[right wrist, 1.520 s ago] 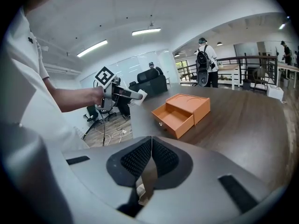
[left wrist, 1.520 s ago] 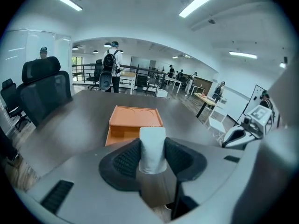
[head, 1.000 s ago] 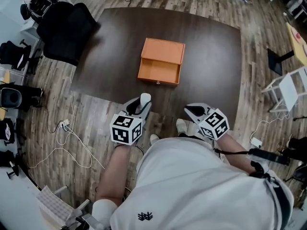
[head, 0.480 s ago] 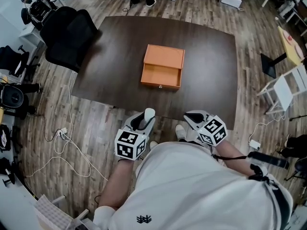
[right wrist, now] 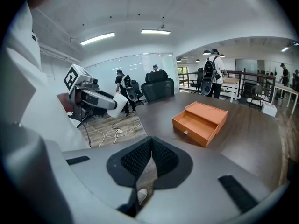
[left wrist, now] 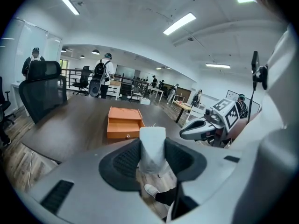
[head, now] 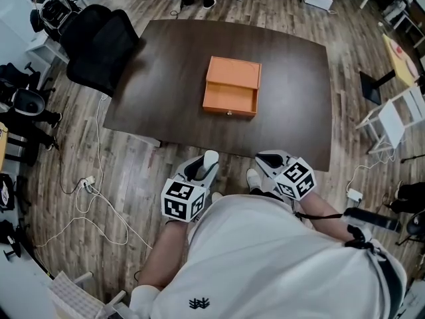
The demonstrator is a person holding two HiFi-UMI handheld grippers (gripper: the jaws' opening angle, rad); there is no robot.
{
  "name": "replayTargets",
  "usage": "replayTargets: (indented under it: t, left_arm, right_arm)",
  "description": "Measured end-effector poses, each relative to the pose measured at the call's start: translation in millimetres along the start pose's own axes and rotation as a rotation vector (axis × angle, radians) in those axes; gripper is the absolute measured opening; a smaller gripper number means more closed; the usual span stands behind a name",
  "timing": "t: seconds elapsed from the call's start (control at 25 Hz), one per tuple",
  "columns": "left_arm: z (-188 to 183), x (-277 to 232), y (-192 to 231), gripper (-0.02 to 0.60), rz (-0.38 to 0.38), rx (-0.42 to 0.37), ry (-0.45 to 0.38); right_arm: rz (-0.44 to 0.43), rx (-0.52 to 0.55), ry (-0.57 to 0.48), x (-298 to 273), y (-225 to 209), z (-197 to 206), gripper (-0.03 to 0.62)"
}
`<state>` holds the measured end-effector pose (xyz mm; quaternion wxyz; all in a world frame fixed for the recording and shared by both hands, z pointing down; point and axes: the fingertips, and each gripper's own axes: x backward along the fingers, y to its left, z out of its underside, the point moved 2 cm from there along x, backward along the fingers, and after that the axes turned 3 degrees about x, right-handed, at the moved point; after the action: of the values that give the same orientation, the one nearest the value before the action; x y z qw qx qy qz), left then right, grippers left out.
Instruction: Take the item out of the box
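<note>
Pinching a white rounded block (left wrist: 153, 143), the left gripper (head: 207, 162) hangs well near of the orange drawer box (head: 230, 87) on the dark table (head: 166, 65), while the right gripper (right wrist: 150, 158) has its fingers pressed together, empty.

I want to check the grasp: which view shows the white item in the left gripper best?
The left gripper view: the white item stands close between the jaws. Head and right gripper views show it small and far.

Lighting: bright and even, from ceiling strip lights (left wrist: 180, 23) above the orange box (head: 231, 86); soft shadows, pale sheen on the dark table (head: 166, 65) around it. Quality: strong fisheye bending and black corners in both gripper views; box sharp, white item (left wrist: 153, 148) before it slightly soft.
</note>
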<state>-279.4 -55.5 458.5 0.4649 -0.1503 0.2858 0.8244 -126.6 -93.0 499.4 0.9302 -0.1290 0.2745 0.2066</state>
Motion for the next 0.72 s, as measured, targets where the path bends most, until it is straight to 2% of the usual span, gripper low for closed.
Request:
replayTargets:
  t: [0.4, 0.72]
  left_arm:
    - [18, 29, 13, 0.170, 0.022, -0.006, -0.002]
    - [26, 33, 29, 0.170, 0.037, 0.002, 0.002]
  right_arm:
    - [0.024, 0.008, -0.003, -13, 35, 0, 0.003]
    - [0.038, 0.031, 0.007, -29, 45, -4, 0.002]
